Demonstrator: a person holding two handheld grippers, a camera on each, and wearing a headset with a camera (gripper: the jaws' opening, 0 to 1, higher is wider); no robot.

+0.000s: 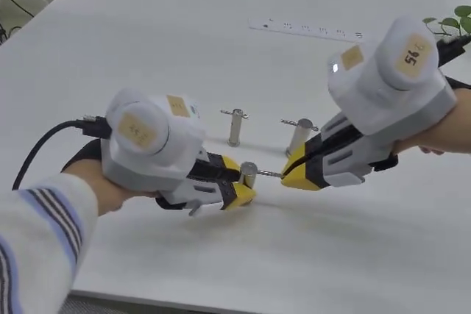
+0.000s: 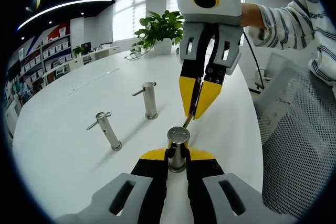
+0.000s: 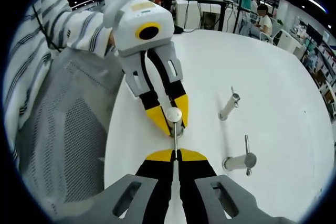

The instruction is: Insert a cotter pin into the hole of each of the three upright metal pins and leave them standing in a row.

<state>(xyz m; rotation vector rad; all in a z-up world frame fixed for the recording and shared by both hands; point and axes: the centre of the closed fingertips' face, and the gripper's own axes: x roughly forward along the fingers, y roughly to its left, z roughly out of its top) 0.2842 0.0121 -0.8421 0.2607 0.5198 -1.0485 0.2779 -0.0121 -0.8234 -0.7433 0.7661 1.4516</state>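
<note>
My left gripper [image 1: 240,184] clamps the nearest metal pin [image 1: 249,173], upright on the table [image 1: 221,255]. My right gripper [image 1: 292,173] pinches one cotter pin [image 1: 270,174], tip at that pin's top. Behind stand the second pin [image 1: 235,127] and third pin [image 1: 299,137], each carrying one cotter pin.

Jaws of the right gripper [image 1: 289,173] hide most of the cotter pin [image 1: 269,173]; its tip is indistinct.

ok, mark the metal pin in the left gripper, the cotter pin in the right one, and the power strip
metal pin [image 2: 178,136]: left gripper view, flat top of its head.
cotter pin [image 1: 269,173]: head view, bare mid-shaft.
power strip [image 1: 305,29]: head view, middle of its top face.
</note>
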